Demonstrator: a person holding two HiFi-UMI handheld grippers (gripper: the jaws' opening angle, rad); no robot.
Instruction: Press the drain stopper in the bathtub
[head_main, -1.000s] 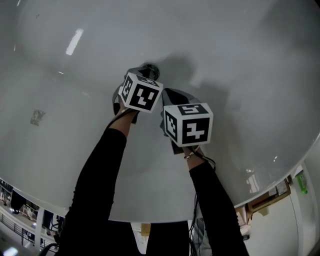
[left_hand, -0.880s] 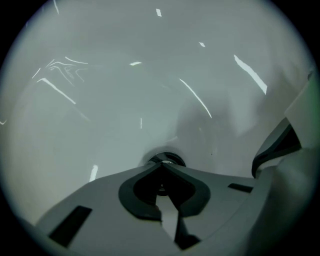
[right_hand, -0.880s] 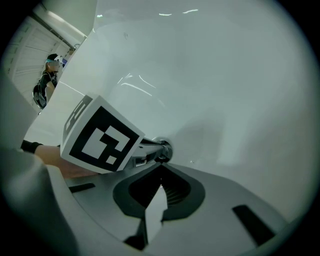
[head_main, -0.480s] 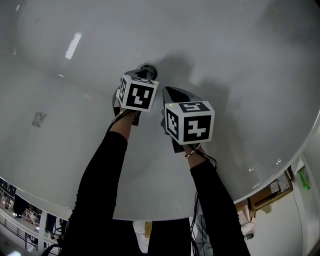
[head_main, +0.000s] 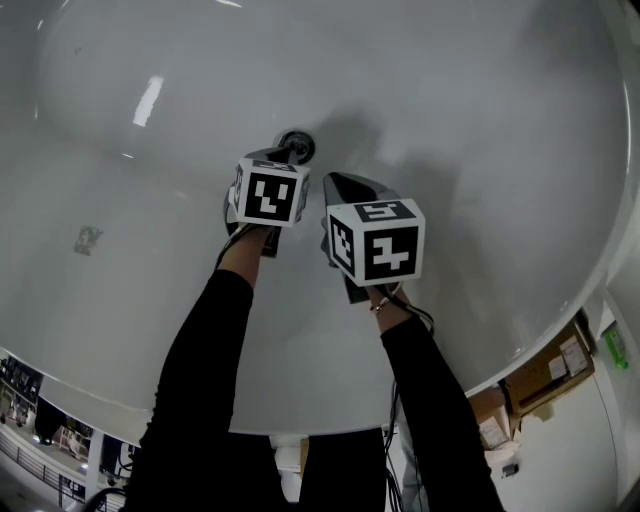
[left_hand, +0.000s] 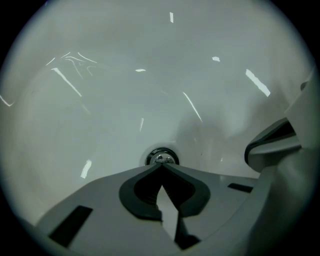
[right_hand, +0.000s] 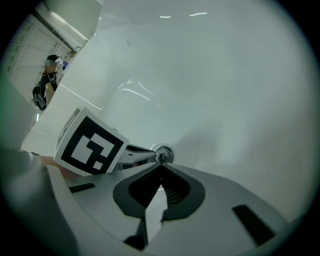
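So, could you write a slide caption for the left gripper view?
The shut left gripper points at the chrome drain stopper in the white bathtub.

1. Long black sleeves (head_main: 200, 380) on both arms.
2. Thin bracelet (head_main: 378, 308) at the right wrist, black cable (head_main: 414, 322) just beside it.
3. Pale grey left gripper (left_hand: 161, 164) and right gripper (right_hand: 161, 165), pointed jaws lined with dark ribbed pads (left_hand: 137, 192).
4. White cube (head_main: 377, 242) with black square markers atop each.
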